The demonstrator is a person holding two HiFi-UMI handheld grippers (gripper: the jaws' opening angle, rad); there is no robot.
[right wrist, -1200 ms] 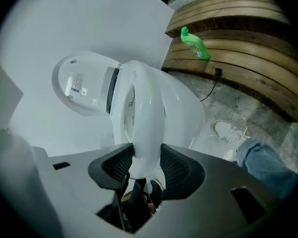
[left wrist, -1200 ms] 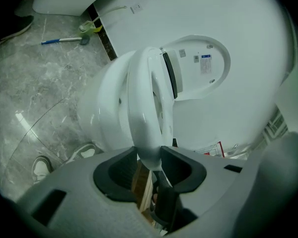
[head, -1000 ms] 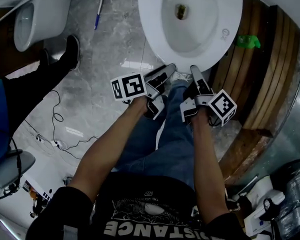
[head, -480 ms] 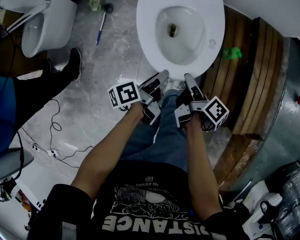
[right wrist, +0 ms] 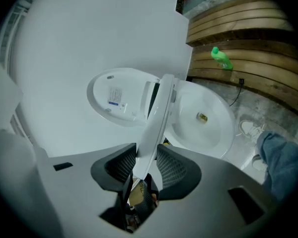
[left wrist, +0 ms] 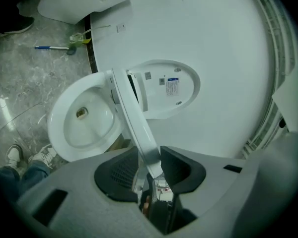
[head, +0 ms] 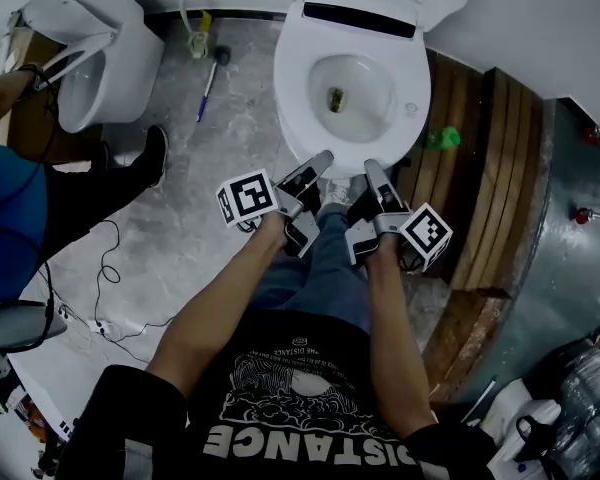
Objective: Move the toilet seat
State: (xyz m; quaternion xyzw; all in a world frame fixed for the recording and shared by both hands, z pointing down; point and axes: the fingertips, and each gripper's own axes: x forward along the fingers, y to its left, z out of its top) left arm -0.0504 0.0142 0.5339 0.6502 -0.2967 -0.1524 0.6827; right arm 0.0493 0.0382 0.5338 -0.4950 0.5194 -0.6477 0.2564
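The white toilet seat (left wrist: 131, 118) shows edge-on, tilted up off the bowl (left wrist: 79, 123), with the lid (left wrist: 164, 88) raised against the wall behind it. My left gripper (left wrist: 150, 157) is shut on the seat's front edge, a pad on each face. From the other side the seat (right wrist: 159, 113) runs between bowl (right wrist: 203, 118) and lid (right wrist: 114, 95), and my right gripper (right wrist: 145, 160) is shut on its front edge too. In the head view the left gripper (head: 320, 160) and right gripper (head: 372, 168) sit side by side at the front of the seat (head: 298, 78).
A second toilet (head: 90, 43) stands at the upper left. Another person's dark leg and shoe (head: 100, 173) are beside it. A blue-handled tool (head: 208, 83) and cables (head: 110, 258) lie on the floor. A green bottle (head: 442, 136) rests on wooden slats (head: 490, 158) to the right.
The head view has pulled back, so the toilet sits higher and smaller and its raised lid shows. Both grippers have stayed at the seat's front edge.
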